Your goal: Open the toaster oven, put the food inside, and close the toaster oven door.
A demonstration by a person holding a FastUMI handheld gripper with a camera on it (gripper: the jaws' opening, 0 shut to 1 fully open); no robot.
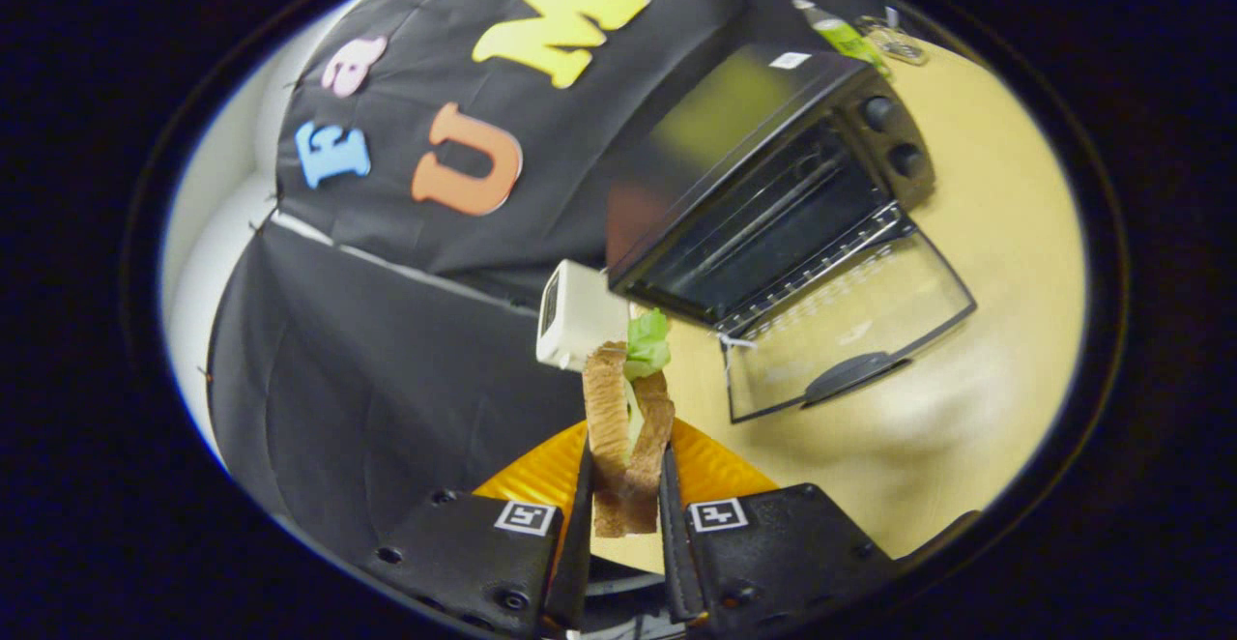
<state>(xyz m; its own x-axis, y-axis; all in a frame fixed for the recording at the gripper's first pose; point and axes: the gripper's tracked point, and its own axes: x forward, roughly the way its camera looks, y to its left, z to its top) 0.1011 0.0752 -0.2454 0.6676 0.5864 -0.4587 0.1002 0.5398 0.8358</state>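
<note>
My gripper [626, 485] is shut on a sandwich [626, 427], two brown bread slices standing on edge with green lettuce [646, 342] sticking out at the far end. Both fingers press on the bread's sides. Beyond the fingers stands a black toaster oven [773, 186] on the tan table, its glass door [846, 331] folded down flat and open, the wire rack and dark cavity exposed. Two knobs [894, 137] sit on its right panel. The sandwich hangs in the air, short of the oven's opening.
An orange plate [720, 471] lies just under the fingers. A small white box-shaped device [577, 316] stands left of the oven. A green bottle [843, 36] and keys lie behind the oven on the wooden table [995, 234].
</note>
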